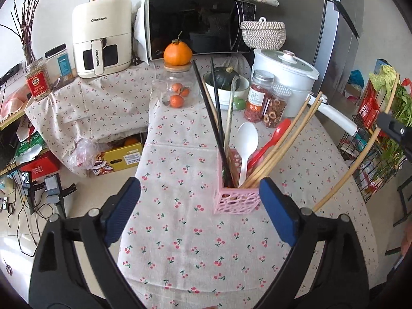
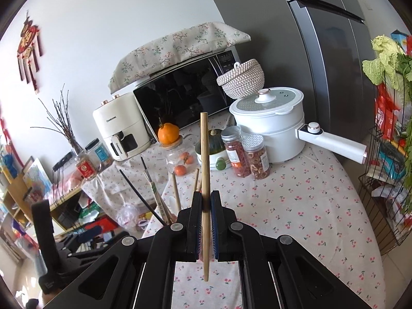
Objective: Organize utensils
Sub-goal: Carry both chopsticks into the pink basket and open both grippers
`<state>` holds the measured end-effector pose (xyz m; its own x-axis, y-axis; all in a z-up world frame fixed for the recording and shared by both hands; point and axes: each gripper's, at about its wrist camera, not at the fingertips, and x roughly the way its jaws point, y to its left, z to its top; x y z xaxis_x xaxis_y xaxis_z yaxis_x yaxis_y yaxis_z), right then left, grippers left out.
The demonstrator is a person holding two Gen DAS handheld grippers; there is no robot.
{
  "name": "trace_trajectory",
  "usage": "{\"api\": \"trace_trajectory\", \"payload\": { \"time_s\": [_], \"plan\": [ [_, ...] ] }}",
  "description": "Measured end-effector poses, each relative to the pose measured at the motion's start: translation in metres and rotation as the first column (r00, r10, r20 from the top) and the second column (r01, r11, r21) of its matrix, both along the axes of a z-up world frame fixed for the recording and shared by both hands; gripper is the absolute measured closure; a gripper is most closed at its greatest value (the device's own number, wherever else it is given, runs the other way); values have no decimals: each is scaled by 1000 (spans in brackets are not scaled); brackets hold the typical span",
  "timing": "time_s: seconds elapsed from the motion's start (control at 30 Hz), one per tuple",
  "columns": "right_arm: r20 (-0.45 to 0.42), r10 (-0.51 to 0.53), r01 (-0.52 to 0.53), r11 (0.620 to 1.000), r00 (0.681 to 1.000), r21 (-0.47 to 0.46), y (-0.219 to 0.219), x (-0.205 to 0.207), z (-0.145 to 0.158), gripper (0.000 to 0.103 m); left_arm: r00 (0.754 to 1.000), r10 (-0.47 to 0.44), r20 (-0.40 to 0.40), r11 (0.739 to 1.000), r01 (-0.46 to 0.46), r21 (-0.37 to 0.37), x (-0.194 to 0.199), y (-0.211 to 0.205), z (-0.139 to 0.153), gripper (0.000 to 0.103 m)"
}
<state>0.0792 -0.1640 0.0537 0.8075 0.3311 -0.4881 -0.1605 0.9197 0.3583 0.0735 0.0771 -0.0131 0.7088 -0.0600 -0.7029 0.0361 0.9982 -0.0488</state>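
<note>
A pink perforated utensil holder (image 1: 237,198) stands on the cherry-print tablecloth (image 1: 195,237). It holds black chopsticks (image 1: 211,113), bamboo chopsticks (image 1: 285,141), a white plastic spoon (image 1: 246,144) and a red spoon (image 1: 273,140). My left gripper (image 1: 199,198) is open and empty, just in front of the holder. My right gripper (image 2: 205,200) is shut on one bamboo chopstick (image 2: 204,159), held upright above the table; that chopstick (image 1: 360,159) also shows at the right of the left wrist view. Tips of the held utensils (image 2: 154,193) show left of my right gripper.
At the back stand a microwave (image 1: 198,23), an air fryer (image 1: 101,41), a glass jar with oranges (image 1: 177,90), a bowl with a squash (image 1: 224,82), two snack jars (image 1: 267,103), a white pot (image 1: 288,79) and a wire vegetable rack (image 1: 370,139).
</note>
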Motion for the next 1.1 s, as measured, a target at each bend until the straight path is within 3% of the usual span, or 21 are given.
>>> {"api": "trace_trajectory", "payload": {
  "time_s": [0.2, 0.47, 0.67, 1.1],
  "plan": [
    [79, 34, -33, 999, 996, -14, 21, -6, 12, 96, 989, 16, -150, 999, -22, -38, -9, 25, -24, 9],
    [169, 30, -32, 999, 985, 8, 52, 4, 20, 96, 969, 52, -241, 988, -85, -128, -9, 53, -34, 9],
    [219, 18, -10, 999, 976, -36, 83, 18, 13, 96, 974, 76, -215, 982, -110, -151, -10, 65, -26, 9],
    [121, 70, -56, 992, 990, -113, 114, 46, -31, 94, 981, 34, -190, 982, -68, -178, -11, 55, -19, 9]
  ]
}}
